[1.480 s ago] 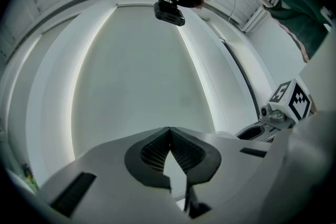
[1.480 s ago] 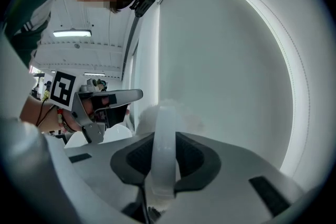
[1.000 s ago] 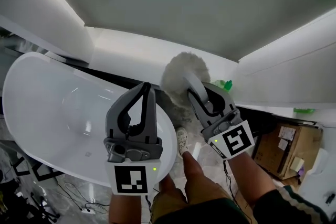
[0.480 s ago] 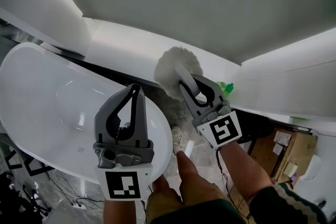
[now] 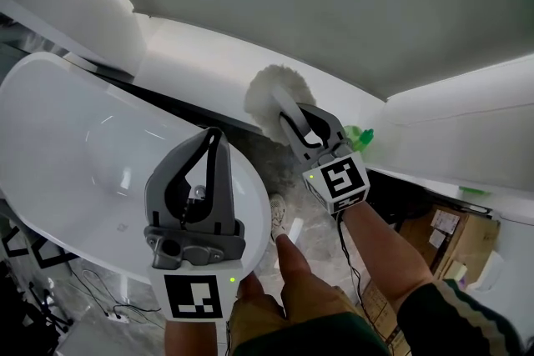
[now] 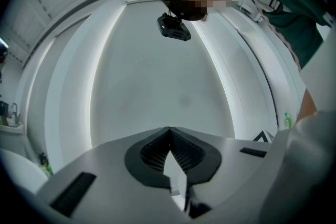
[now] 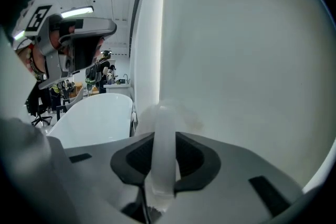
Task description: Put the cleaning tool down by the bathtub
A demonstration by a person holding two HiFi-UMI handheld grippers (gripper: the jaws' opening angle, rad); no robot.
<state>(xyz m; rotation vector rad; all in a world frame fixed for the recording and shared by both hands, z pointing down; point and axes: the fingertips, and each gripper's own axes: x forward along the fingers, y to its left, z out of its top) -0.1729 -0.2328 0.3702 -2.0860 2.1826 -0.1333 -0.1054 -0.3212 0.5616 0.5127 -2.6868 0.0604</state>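
Note:
The cleaning tool is a white fluffy duster (image 5: 274, 94) on a white plastic handle (image 7: 163, 150). My right gripper (image 5: 294, 121) is shut on that handle and tips forward and down, holding the fluffy head over the floor strip between the bathtub's end and the white wall. The white bathtub (image 5: 71, 137) fills the left of the head view and shows again in the right gripper view (image 7: 94, 115). Over the tub's near rim my left gripper (image 5: 214, 134) stays level. Its jaws (image 6: 169, 129) are shut tip to tip with nothing between them.
A green bottle (image 5: 359, 137) stands at the wall's foot just right of the duster. Cardboard boxes (image 5: 446, 238) sit at the lower right. My shoe (image 5: 278, 217) rests on the marbled floor beside the tub, and cables (image 5: 108, 304) trail under the tub's near side.
My right gripper has sunk with the duster, away from me toward the foot of the wall. The left gripper has hardly moved.

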